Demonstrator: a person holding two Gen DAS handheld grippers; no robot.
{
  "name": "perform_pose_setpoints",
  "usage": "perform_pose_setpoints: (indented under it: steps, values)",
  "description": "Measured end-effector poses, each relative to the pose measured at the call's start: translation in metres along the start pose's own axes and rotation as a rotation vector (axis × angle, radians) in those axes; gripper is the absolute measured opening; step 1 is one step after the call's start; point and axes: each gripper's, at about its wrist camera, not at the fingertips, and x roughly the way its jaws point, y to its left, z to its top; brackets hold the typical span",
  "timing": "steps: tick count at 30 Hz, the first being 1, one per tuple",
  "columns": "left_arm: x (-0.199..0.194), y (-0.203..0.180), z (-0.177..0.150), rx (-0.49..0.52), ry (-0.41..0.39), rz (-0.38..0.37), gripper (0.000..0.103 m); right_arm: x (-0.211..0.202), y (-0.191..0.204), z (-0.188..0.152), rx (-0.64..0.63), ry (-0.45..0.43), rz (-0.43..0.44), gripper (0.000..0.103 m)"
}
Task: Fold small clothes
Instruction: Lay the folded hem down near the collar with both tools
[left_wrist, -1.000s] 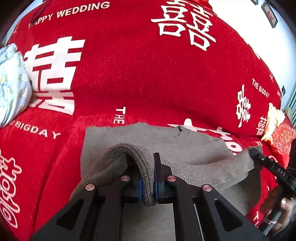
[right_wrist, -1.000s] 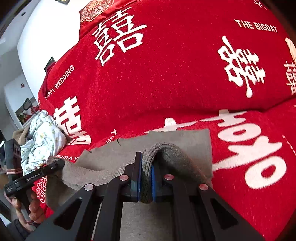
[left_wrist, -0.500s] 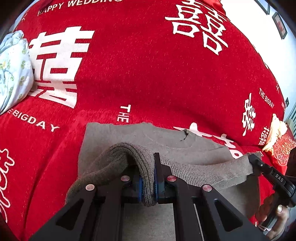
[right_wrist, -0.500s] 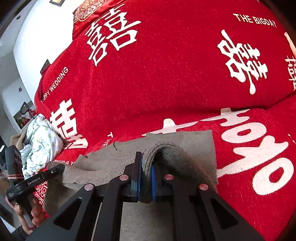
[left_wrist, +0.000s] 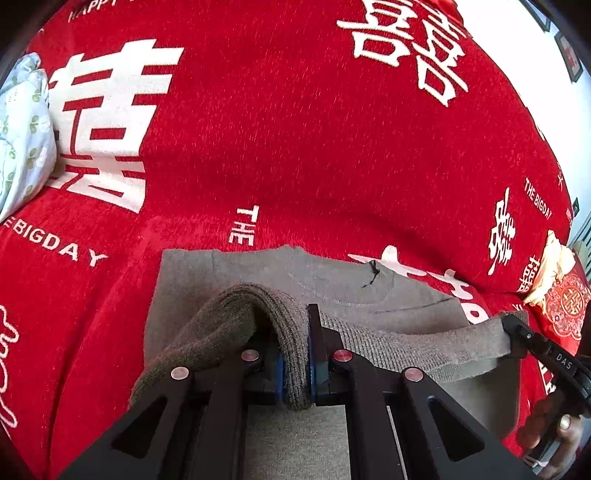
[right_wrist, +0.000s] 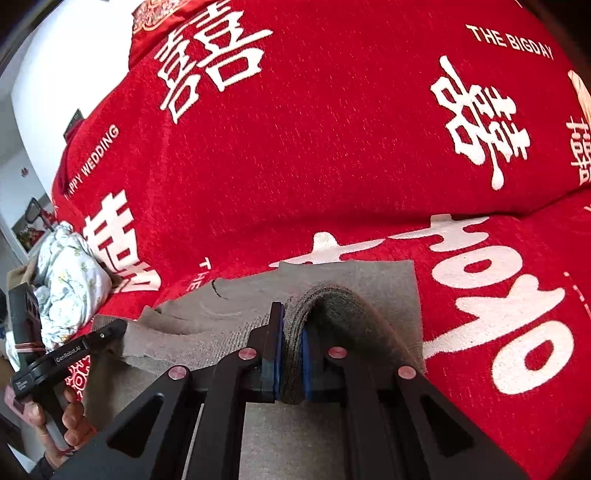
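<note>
red bedspread (left_wrist: 295, 147) under grey garment (left_wrist: 388, 295), both grippers' fingers (left_wrist: 317, 354) clenched on it; only right view shows doorway (right_wrist: 22, 229).

A bright red plush bedspread (left_wrist: 295, 155) carries big white double-happiness characters and white lettering, "THE BIGDAY" and "HAPPY WEDDING". The small knitted garment (left_wrist: 369, 295) on it is plain taupe-grey, its ribbed hem darker brown-grey. A crumpled white cloth (right_wrist: 70, 280) shows small green leaf sprigs. The matte black grippers have blue pads (left_wrist: 279, 376) and pinkish-silver screw heads.
</note>
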Motion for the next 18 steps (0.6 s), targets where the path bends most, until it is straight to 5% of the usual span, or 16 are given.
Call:
perform_pose_setpoints:
  steps: [11, 18]
  values:
    - [0.001, -0.001, 0.027, -0.001, 0.063, -0.061, 0.010, 0.006, 0.016, 0.021, -0.009, 0.055, -0.105, 0.009]
    - [0.005, -0.017, 0.026, 0.102, 0.032, -0.004, 0.010, 0.011, 0.008, 0.027, 0.043, 0.076, -0.147, 0.009]
